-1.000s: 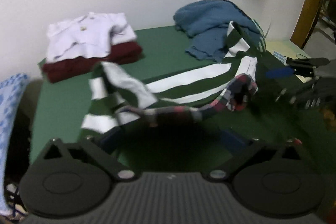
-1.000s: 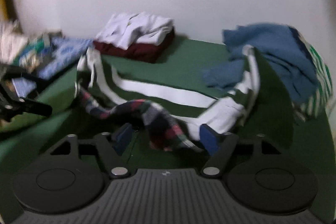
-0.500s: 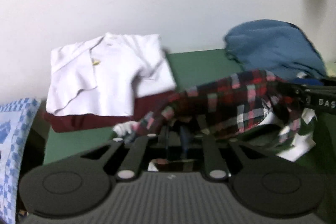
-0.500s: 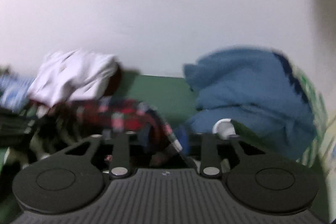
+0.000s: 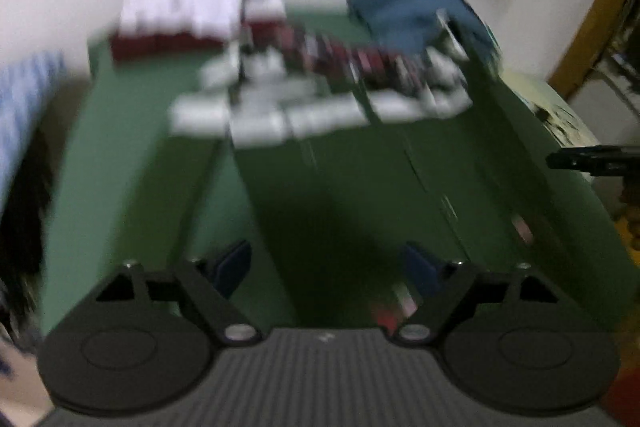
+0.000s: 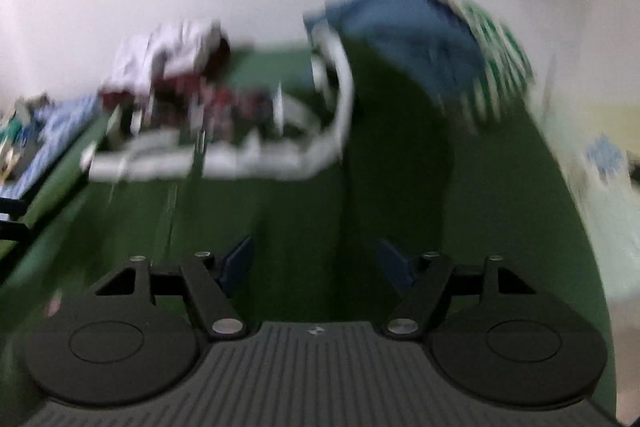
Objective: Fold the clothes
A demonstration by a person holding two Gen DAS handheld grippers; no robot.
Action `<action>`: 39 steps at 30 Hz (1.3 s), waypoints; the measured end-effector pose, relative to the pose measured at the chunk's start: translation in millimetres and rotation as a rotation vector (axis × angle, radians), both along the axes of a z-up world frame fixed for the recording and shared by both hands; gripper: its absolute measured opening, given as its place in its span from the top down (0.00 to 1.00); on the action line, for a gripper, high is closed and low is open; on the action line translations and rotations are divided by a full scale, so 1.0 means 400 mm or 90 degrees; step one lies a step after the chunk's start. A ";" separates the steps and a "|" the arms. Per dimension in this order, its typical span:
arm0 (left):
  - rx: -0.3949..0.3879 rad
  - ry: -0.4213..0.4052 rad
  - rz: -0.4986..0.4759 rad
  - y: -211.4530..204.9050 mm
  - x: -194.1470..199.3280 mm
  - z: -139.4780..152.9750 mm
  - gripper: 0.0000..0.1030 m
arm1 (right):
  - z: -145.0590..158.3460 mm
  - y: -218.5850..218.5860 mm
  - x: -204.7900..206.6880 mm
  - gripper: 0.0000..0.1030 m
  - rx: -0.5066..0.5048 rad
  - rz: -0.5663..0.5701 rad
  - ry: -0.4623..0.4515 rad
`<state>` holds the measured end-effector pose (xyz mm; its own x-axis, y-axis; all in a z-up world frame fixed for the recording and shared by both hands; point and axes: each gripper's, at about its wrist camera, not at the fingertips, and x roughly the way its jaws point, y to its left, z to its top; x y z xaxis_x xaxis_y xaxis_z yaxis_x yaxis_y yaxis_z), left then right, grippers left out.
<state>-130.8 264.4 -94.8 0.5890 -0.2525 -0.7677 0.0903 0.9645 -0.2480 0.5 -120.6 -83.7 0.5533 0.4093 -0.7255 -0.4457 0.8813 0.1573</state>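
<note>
Both views are blurred by motion. A red plaid garment [image 5: 352,61] lies bunched on a green-and-white striped garment [image 5: 280,115] at the far middle of the green table [image 5: 140,187]. My left gripper [image 5: 326,269] hangs over bare table well short of them, its jaws opening with nothing between them. In the right wrist view the plaid garment [image 6: 224,107] and the striped garment [image 6: 240,159] lie far left. My right gripper [image 6: 316,263] is also opening, with only the green table [image 6: 500,227] between its fingers.
A folded white garment on a maroon one [image 5: 192,15] stands at the back left. A blue pile [image 5: 408,15] sits at the back right, with a green-patterned cloth [image 6: 500,67] beside it. The other gripper's black tip [image 5: 592,161] shows at the right edge.
Half a second ago both grippers were closed on the plaid garment near the far stack. Both have let go and pulled back toward the near edge. The plaid now lies on the striped garment.
</note>
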 end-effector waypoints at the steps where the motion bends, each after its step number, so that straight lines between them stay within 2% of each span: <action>1: -0.015 0.009 -0.006 -0.005 -0.034 -0.008 0.19 | -0.010 -0.018 -0.029 0.30 0.002 -0.012 0.023; 3: -0.045 0.024 -0.018 -0.017 -0.101 -0.022 0.18 | -0.027 -0.043 -0.086 0.30 0.014 -0.023 0.072; 5: -0.077 0.044 -0.024 -0.020 -0.137 -0.038 0.16 | -0.038 -0.047 -0.133 0.30 0.020 -0.028 0.095; 6: -0.090 0.054 -0.025 -0.023 -0.155 -0.054 0.15 | -0.042 -0.046 -0.154 0.30 0.022 -0.026 0.099; 9: -0.088 0.084 -0.017 -0.030 -0.183 -0.098 0.16 | -0.053 -0.036 -0.205 0.30 0.027 -0.012 0.090; 13: -0.142 0.076 -0.006 -0.047 -0.205 -0.113 0.17 | -0.076 -0.022 -0.229 0.30 0.047 0.018 0.096; 16: -0.160 0.051 0.010 -0.083 -0.201 -0.130 0.20 | -0.095 -0.008 -0.231 0.31 0.054 0.040 0.081; 17: -0.145 0.033 0.022 -0.100 -0.197 -0.134 0.21 | -0.100 -0.004 -0.232 0.31 0.054 0.048 0.073; 18: -0.139 0.027 0.033 -0.112 -0.189 -0.134 0.30 | -0.104 0.000 -0.234 0.32 0.055 0.056 0.064; 20: -0.135 0.022 0.049 -0.131 -0.172 -0.127 0.52 | -0.104 0.009 -0.225 0.60 0.067 0.072 0.064; 21: -0.138 0.023 0.055 -0.139 -0.163 -0.120 0.72 | -0.099 0.012 -0.216 0.75 0.082 0.074 0.073; 22: -0.140 0.024 0.061 -0.147 -0.154 -0.112 0.81 | -0.089 0.012 -0.207 0.85 0.097 0.073 0.078; 23: -0.143 0.025 0.067 -0.155 -0.144 -0.105 0.81 | -0.075 0.010 -0.199 0.86 0.112 0.069 0.076; 24: -0.136 0.002 0.079 -0.162 -0.146 -0.076 0.81 | -0.056 0.006 -0.193 0.87 0.129 0.067 0.071; 29: -0.139 -0.113 0.127 -0.170 -0.187 0.077 0.84 | 0.096 -0.038 -0.196 0.88 0.213 0.097 0.018; 32: -0.121 -0.169 0.152 -0.172 -0.225 0.154 0.83 | 0.169 -0.050 -0.201 0.88 0.227 0.120 0.000; 34: -0.105 -0.158 0.174 -0.163 -0.227 0.152 0.82 | 0.177 -0.045 -0.193 0.78 0.226 0.128 0.012; 35: -0.097 -0.131 0.189 -0.155 -0.214 0.132 0.82 | 0.169 -0.039 -0.188 0.71 0.227 0.138 0.026; 36: -0.088 -0.092 0.203 -0.150 -0.200 0.102 0.83 | 0.161 -0.036 -0.185 0.56 0.226 0.142 0.035; 37: -0.079 -0.053 0.217 -0.146 -0.186 0.072 0.83 | 0.151 -0.037 -0.184 0.55 0.221 0.141 0.036; 39: -0.077 -0.012 0.239 -0.141 -0.176 0.017 0.83 | 0.125 -0.047 -0.184 0.56 0.200 0.143 0.029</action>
<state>-201.3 208.2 -88.1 0.6709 -0.1058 -0.7340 -0.2573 0.8951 -0.3642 -72.9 -139.5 -33.9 0.3943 0.7228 -0.5675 -0.6089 0.6680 0.4278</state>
